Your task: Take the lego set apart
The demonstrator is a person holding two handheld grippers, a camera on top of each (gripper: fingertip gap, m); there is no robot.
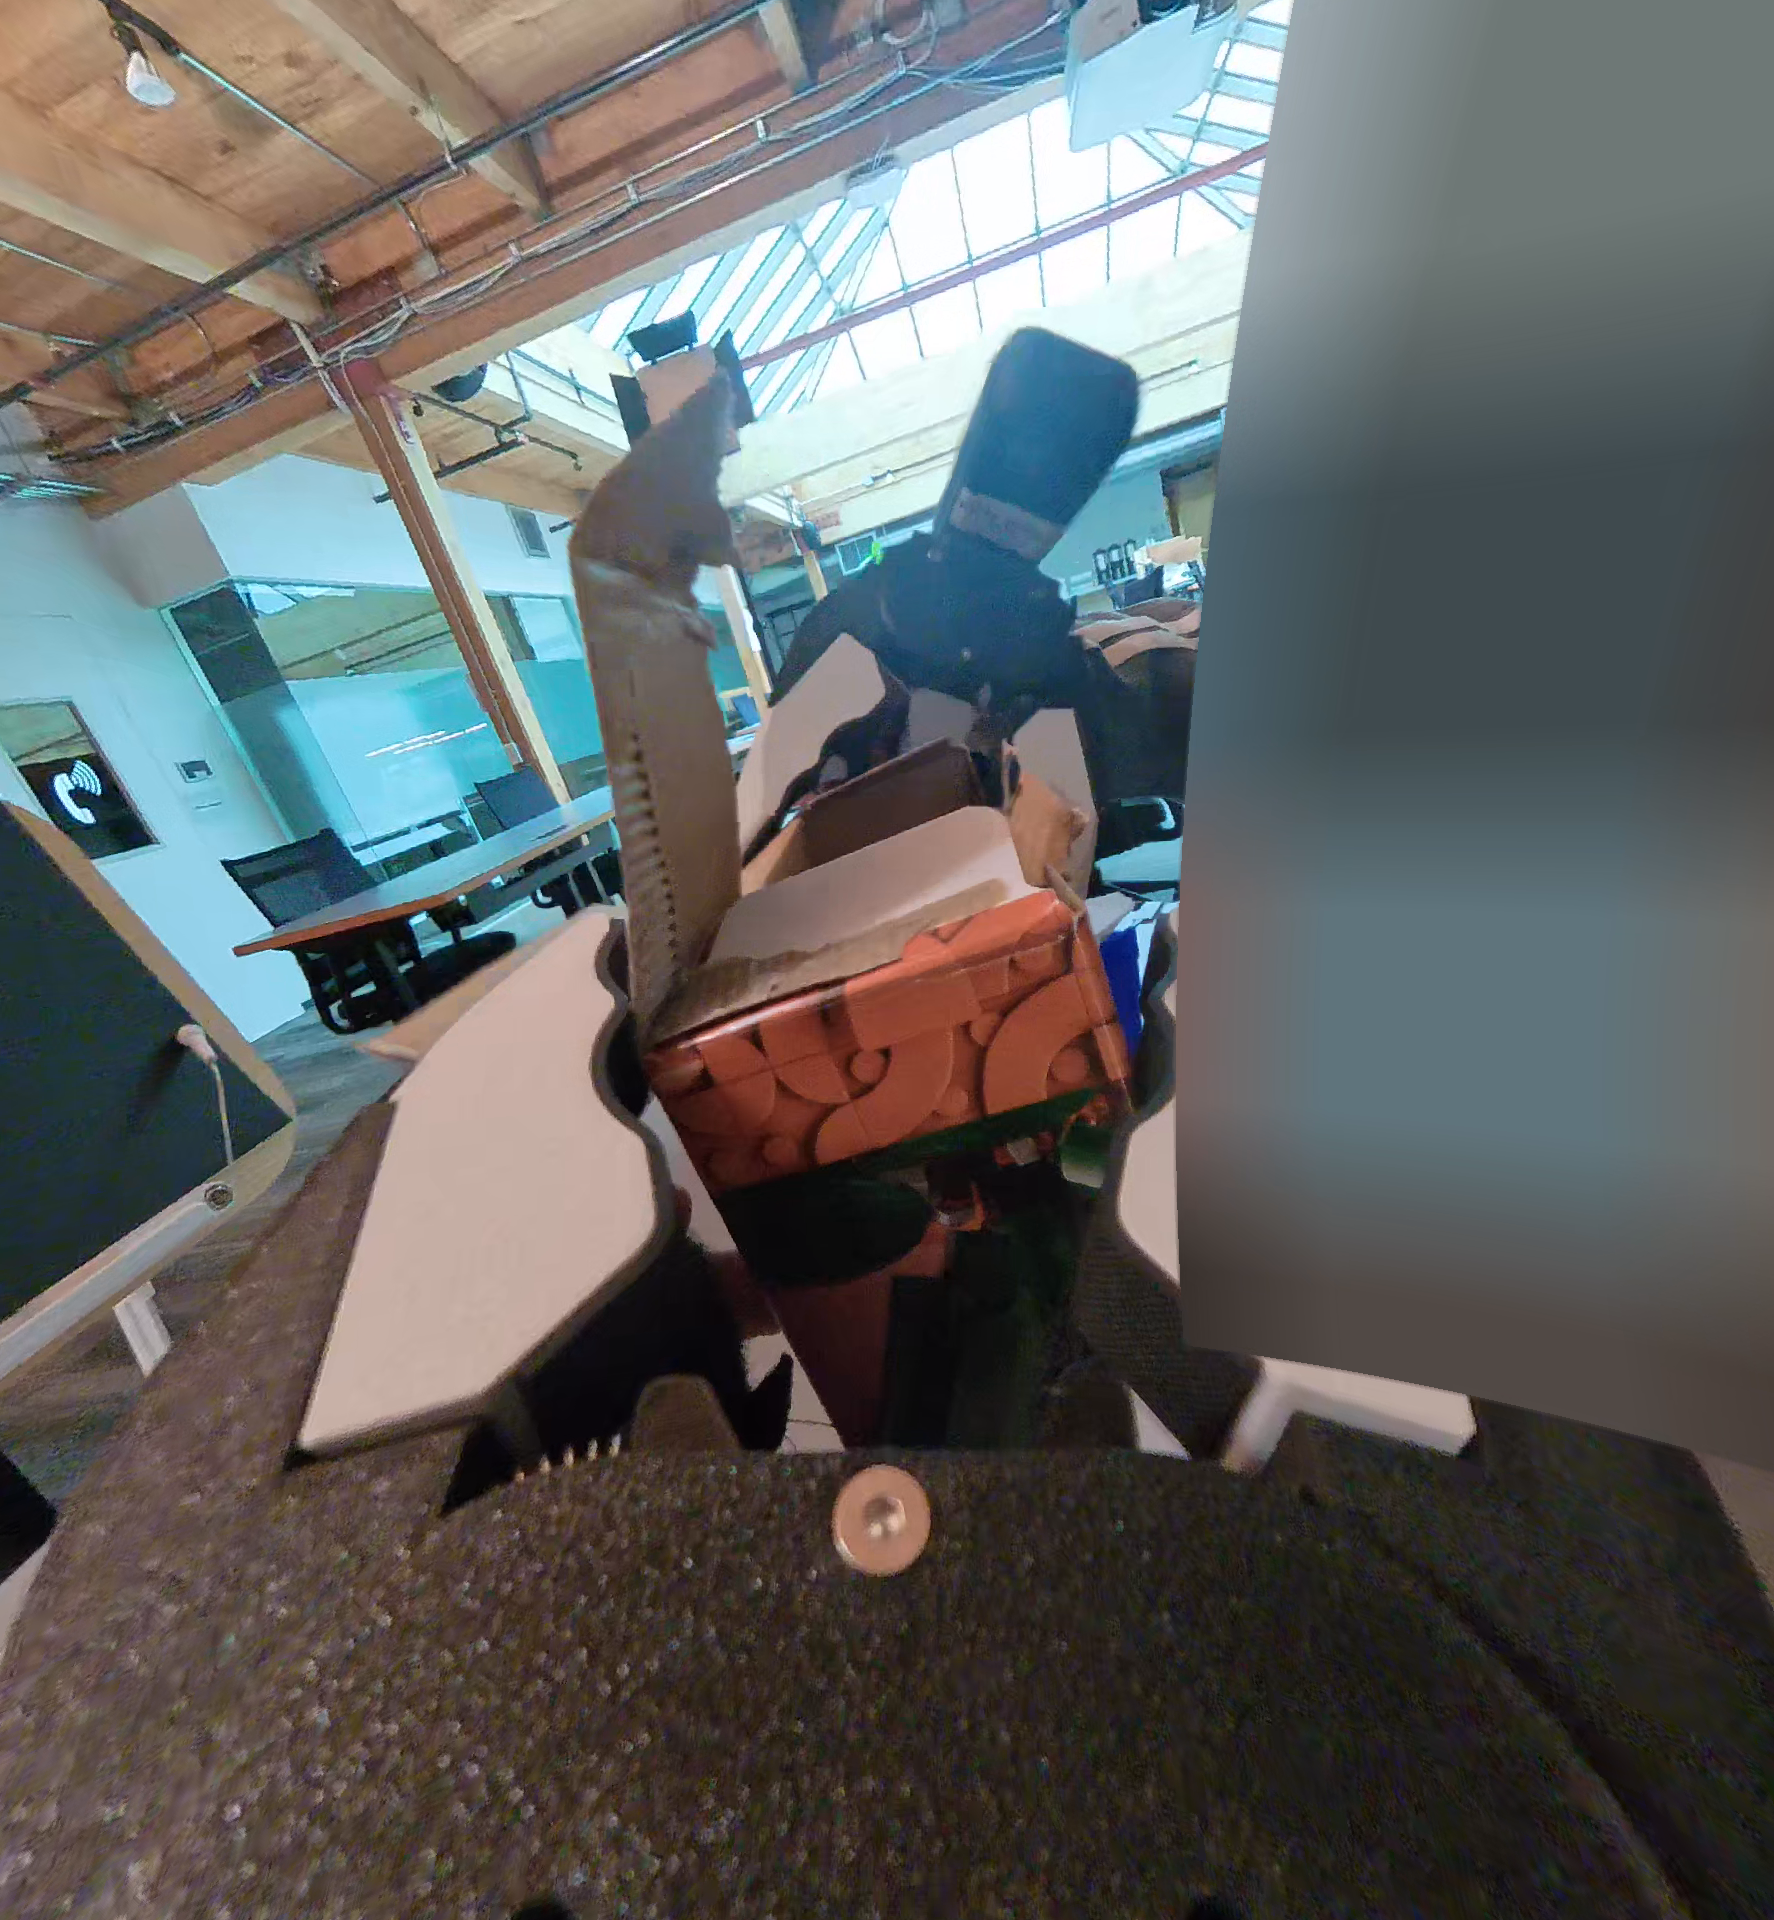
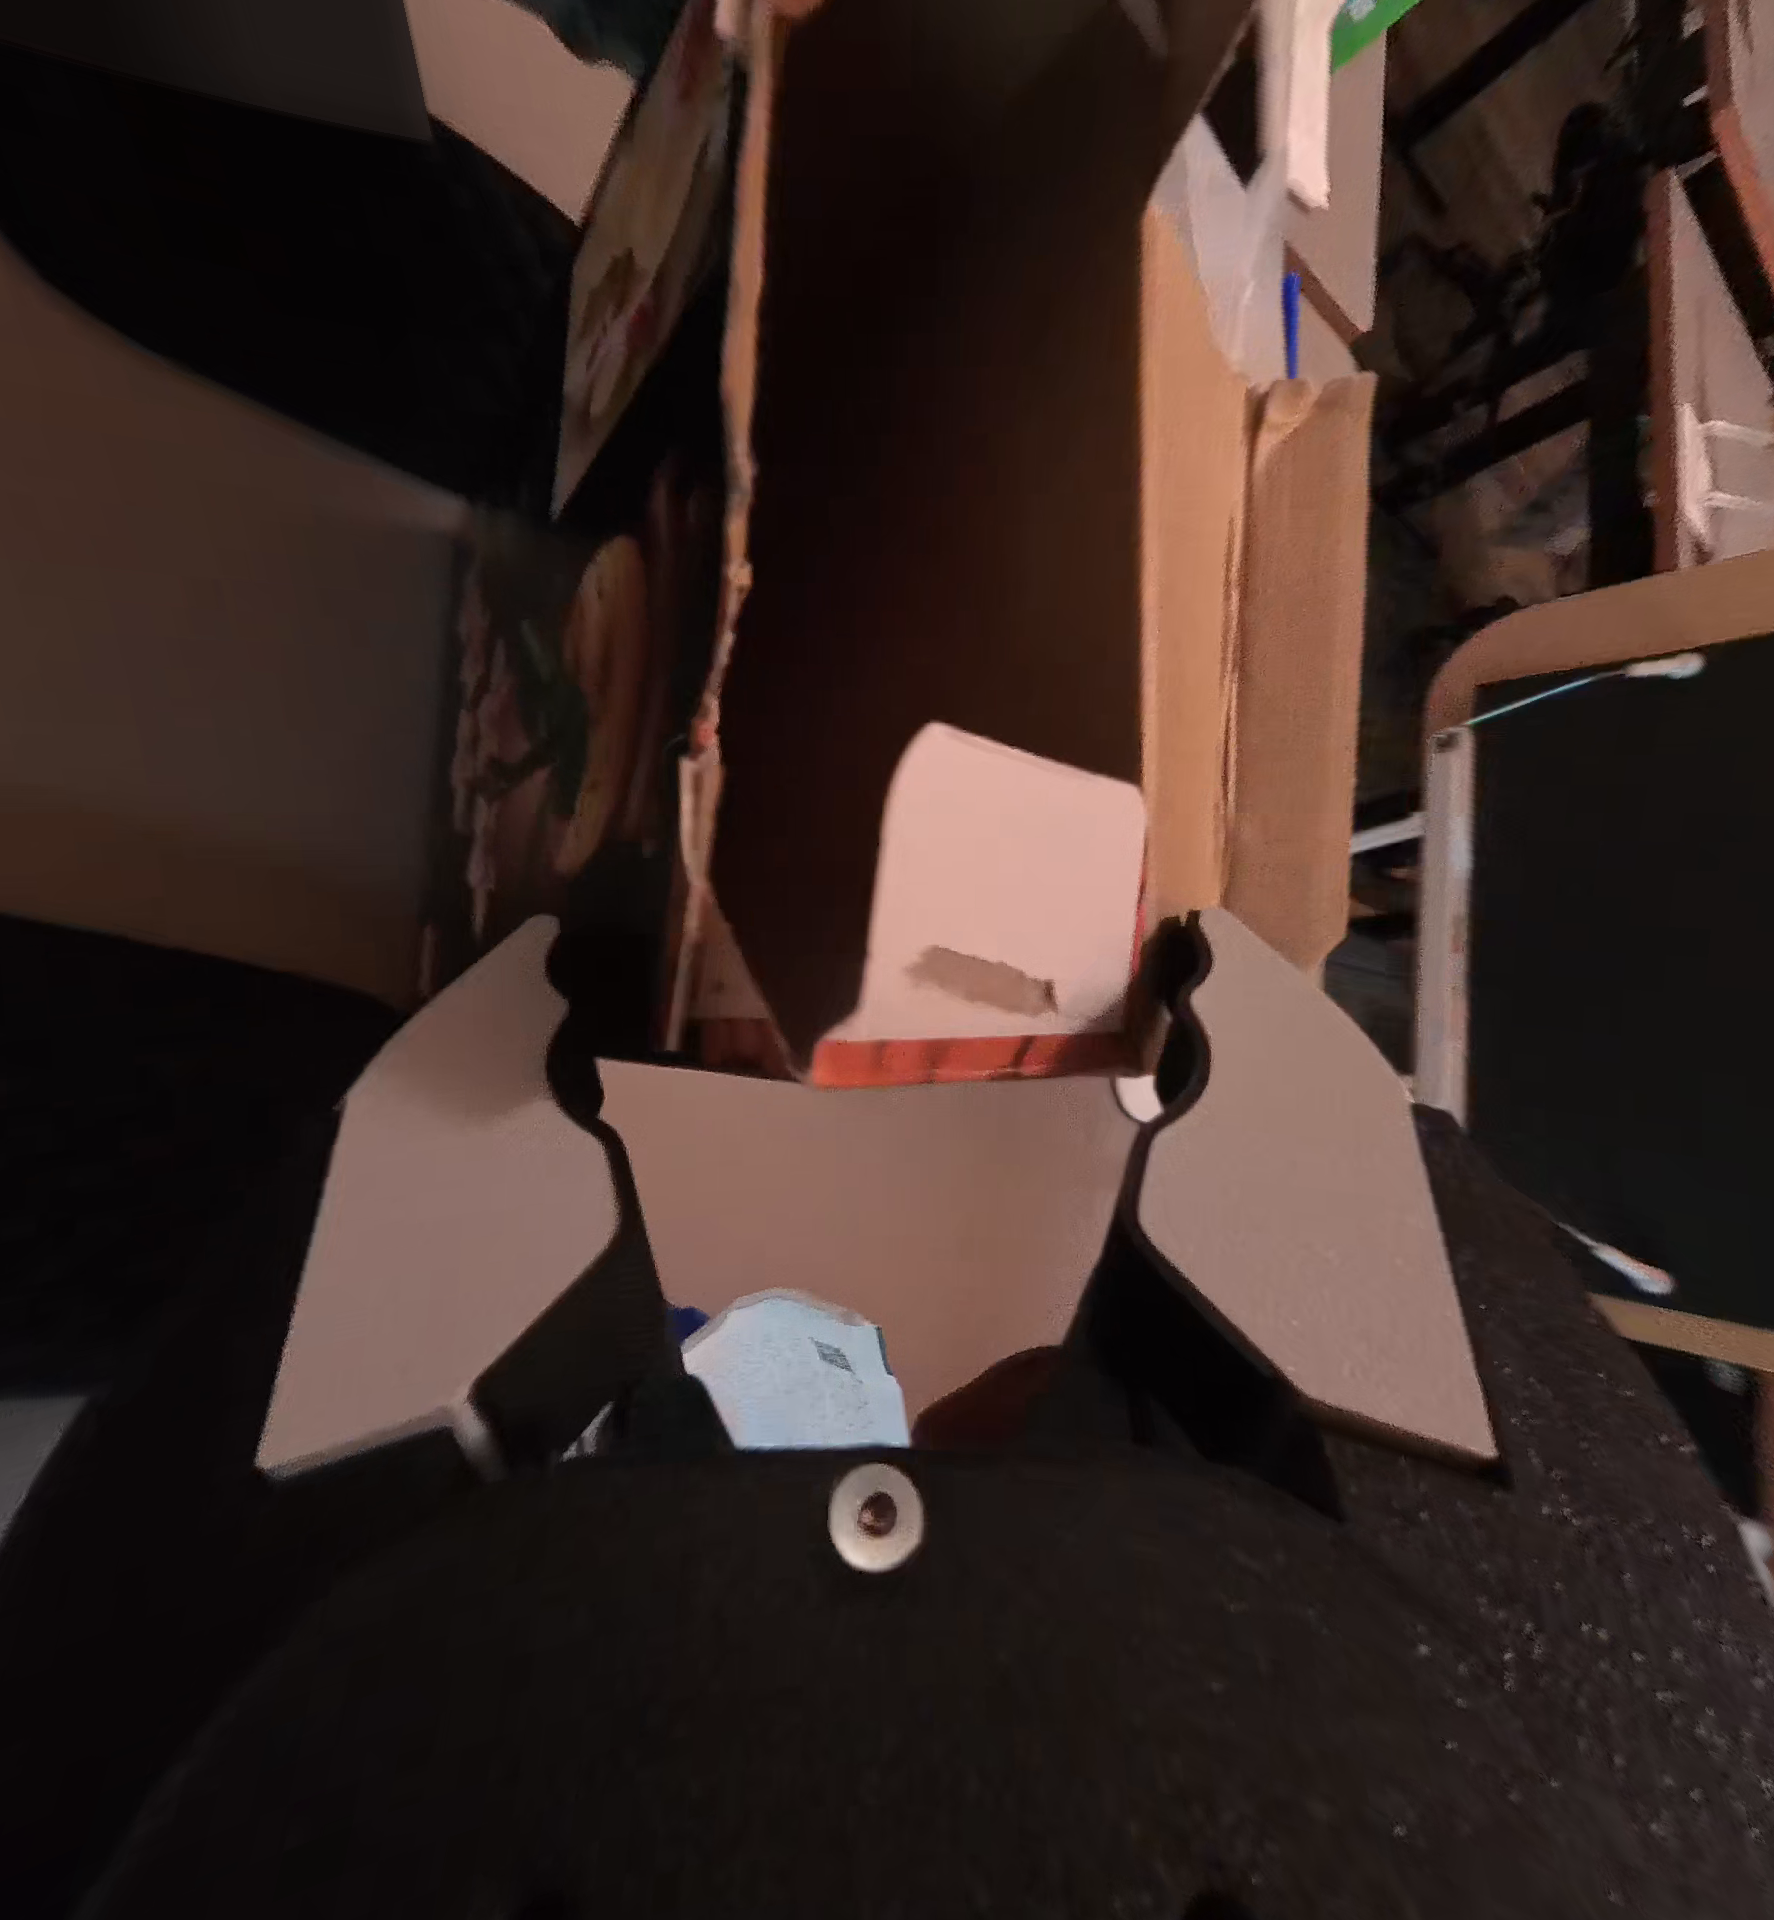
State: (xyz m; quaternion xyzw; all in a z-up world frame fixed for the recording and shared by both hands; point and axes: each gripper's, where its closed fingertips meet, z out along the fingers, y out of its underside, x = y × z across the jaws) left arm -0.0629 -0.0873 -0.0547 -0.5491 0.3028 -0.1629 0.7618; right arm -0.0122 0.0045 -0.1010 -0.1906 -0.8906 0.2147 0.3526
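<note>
Both grippers meet at one opened cardboard lego box (image 1: pixel 893 1039), printed with orange bricks and held up in the air. The left gripper (image 1: pixel 883 1049) is clamped across its printed end. The right gripper (image 2: pixel 867 1039) has its fingers spread around the open mouth, near a pale flap (image 2: pixel 1008 894). The step in hand looks like emptying the box; next, the right gripper must reach inside or tip it.
</note>
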